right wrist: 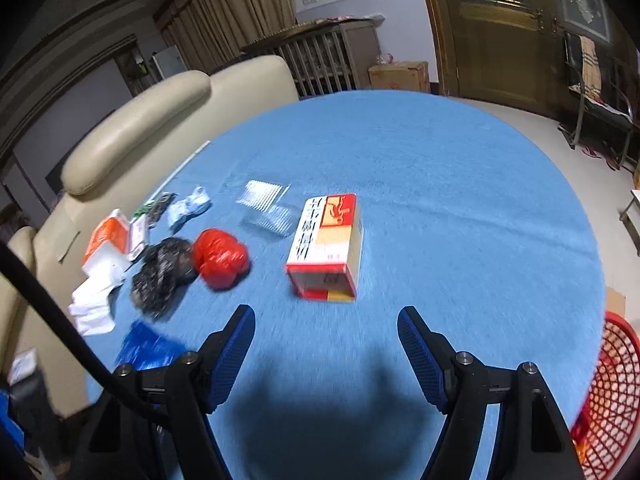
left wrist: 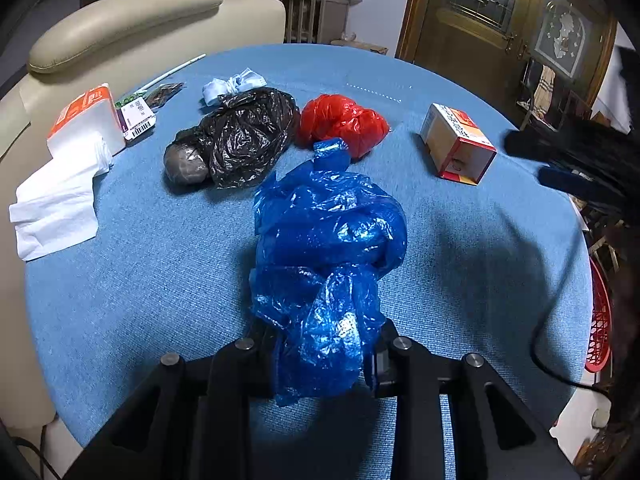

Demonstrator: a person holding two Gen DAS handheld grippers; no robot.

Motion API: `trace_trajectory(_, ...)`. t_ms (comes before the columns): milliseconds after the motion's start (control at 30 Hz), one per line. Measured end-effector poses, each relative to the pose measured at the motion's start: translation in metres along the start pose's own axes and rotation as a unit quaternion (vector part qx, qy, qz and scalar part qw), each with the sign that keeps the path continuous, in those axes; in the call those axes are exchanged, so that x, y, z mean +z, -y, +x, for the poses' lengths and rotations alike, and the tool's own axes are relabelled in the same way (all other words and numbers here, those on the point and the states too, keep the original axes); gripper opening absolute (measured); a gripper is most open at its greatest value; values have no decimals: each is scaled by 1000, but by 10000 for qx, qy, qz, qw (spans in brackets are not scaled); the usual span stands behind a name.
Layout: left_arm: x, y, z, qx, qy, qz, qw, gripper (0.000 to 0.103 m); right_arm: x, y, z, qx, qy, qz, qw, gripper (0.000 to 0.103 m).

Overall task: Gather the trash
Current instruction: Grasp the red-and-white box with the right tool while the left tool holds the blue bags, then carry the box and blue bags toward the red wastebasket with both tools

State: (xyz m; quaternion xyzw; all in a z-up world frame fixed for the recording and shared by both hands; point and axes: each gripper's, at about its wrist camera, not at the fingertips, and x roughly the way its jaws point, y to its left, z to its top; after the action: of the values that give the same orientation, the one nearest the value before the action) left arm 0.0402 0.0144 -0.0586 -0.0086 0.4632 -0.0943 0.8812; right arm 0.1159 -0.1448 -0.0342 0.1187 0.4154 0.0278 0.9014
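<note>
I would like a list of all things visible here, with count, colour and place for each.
blue bag: 1, blue, held in left gripper
black bag: 1, black, table's left
red bag: 1, red, right of black bag
box: 1, red and tan, centre
tissues: 1 pack, white and orange, left edge
basket: 1, red, beside table
table: 1, blue
left gripper: 1, black, shut on blue bag
right gripper: 1, black and blue, open, empty

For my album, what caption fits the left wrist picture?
Left gripper shut on a blue bag, with black bag, red bag and box waiting behind.
</note>
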Motion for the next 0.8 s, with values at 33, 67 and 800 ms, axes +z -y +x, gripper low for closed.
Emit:
trace_trajectory(33,0,0,0,-1,2,15,10000,32,4,0,7,-4,-31,23,10000,77)
trace_trajectory(67,1,0,1,4,-4,33,10000,32,8,-1,14,-30,-51,37,10000,77)
trace_trajectory(800,3,8,0,-10,-110,94,9999,32,10,4,48,-293,-394,-127,9987,49)
